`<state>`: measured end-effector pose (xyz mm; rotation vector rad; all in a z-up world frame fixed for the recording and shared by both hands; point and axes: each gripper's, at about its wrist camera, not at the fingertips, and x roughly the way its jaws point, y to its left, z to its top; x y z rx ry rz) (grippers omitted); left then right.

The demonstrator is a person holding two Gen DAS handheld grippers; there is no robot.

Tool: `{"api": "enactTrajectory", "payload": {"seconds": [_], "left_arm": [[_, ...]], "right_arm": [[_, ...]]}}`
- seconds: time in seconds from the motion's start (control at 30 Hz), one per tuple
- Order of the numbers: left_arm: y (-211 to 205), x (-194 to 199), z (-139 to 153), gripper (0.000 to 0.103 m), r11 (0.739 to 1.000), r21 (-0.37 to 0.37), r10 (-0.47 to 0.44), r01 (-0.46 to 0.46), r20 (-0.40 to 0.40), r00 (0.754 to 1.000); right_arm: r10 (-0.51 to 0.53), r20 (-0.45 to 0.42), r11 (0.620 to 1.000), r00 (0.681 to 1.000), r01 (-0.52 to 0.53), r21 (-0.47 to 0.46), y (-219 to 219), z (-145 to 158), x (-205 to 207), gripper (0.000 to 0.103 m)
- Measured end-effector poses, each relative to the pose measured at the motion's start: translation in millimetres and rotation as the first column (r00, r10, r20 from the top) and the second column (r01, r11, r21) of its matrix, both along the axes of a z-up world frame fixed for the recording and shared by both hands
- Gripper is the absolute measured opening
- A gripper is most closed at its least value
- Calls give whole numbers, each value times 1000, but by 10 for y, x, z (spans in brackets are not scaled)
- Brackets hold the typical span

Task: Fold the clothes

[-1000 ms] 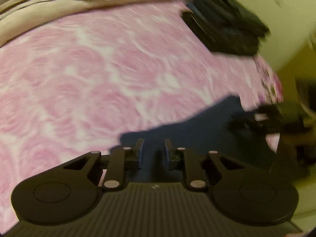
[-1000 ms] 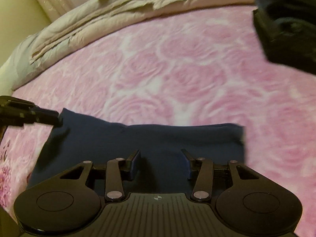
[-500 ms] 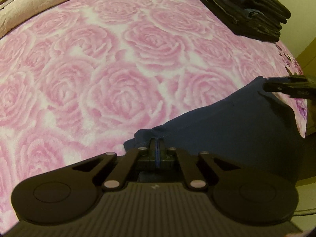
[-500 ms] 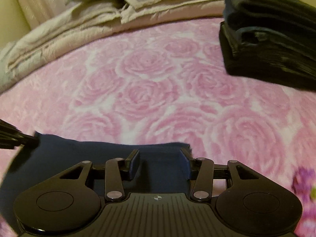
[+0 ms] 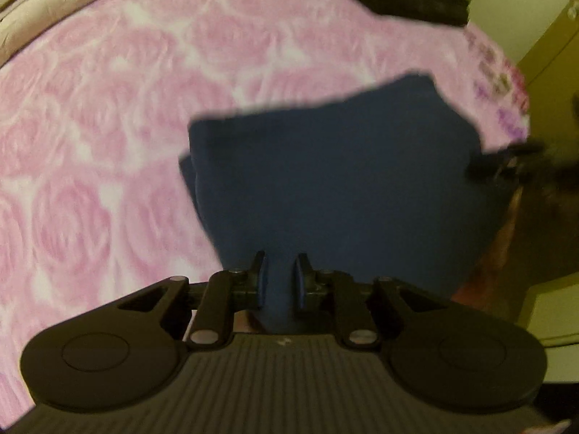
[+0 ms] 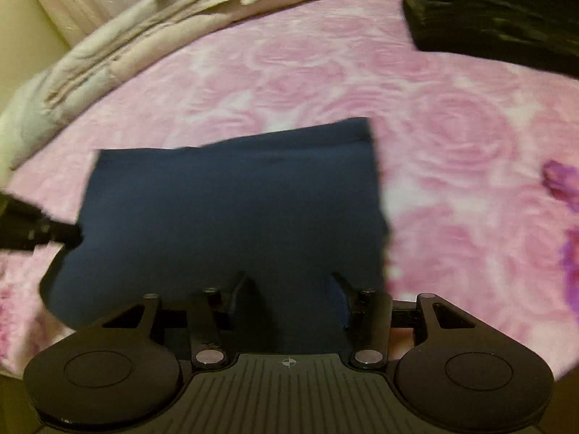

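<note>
Navy garment (image 5: 336,181), a plain dark-blue cloth whose exact kind I cannot make out, lies on the rose-patterned pink bedspread (image 5: 108,126) at the near edge of the bed, already a compact doubled panel with a second layer peeking out along its left side. Nearest in the left wrist view, the left gripper (image 5: 278,282) has its jaws narrowed to a slim gap with a tuck of the navy cloth running up between them, so it looks to be pinching the near hem. In the right wrist view the right gripper (image 6: 289,293) stands with its jaws spread wide over the near part of the garment; cloth lies between them, but nothing shows them closed on it. Both views are blurred, so the rig seems to be in motion. My reading is that a fold of this piece is in hand, though the scene would equally suit a fold just laid down with the left grip about to let go. If folding goes on, the held edge needs carrying evenly so the far corners stay square and the layers do not slide. Farther off, a stack of dark folded clothes (image 6: 499,18) sits at the far right, and a beige quilt (image 6: 119,47) is bunched along the far left.
</note>
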<state>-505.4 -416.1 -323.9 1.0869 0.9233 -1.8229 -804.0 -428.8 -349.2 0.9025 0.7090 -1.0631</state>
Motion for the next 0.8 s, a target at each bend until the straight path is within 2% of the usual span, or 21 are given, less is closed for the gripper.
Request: {"api": "enactTrajectory", "payload": {"seconds": [0.13, 0.23, 0.37, 0.43, 0.5, 0.67, 0.7, 0.73, 0.77, 0.8], "left_arm": [[31, 20, 80, 15, 997, -8, 74, -74, 14, 997], [153, -31, 240, 14, 997, -49, 62, -60, 42, 997], [416, -139, 278, 14, 998, -68, -2, 8, 84, 996], [513, -207, 238, 14, 997, -69, -25, 34, 117, 993], [555, -225, 201, 15, 997, -76, -11, 21, 128, 992], [722, -266, 280, 15, 994, -111, -5, 25, 186, 983], [780, -309, 272, 17, 990, -129, -34, 63, 213, 976], [844, -369, 240, 20, 981, -154, -76, 117, 247, 966], [908, -428, 209, 30, 969, -176, -117, 171, 282, 952], [971, -488, 177, 38, 954, -197, -156, 226, 317, 935]], "right_arm": [[-19, -34, 1000, 999, 19, -9, 168, 174, -123, 48], [45, -19, 998, 999, -46, -35, 383, 286, -55, 48], [126, 2, 992, 992, -126, -9, 502, 138, 33, 48], [87, 15, 996, 996, -87, 27, 436, -17, -87, 48], [40, 29, 998, 999, -41, 55, 359, -78, -249, 48], [138, -121, 990, 983, -141, -14, 418, 199, -185, 49], [168, -150, 984, 974, -175, -33, 471, 252, -138, 61], [198, -179, 976, 964, -210, -52, 524, 305, -92, 84], [227, -208, 967, 951, -246, -72, 582, 356, -39, 90], [263, -235, 951, 936, -292, -101, 658, 389, 51, 91]]}}
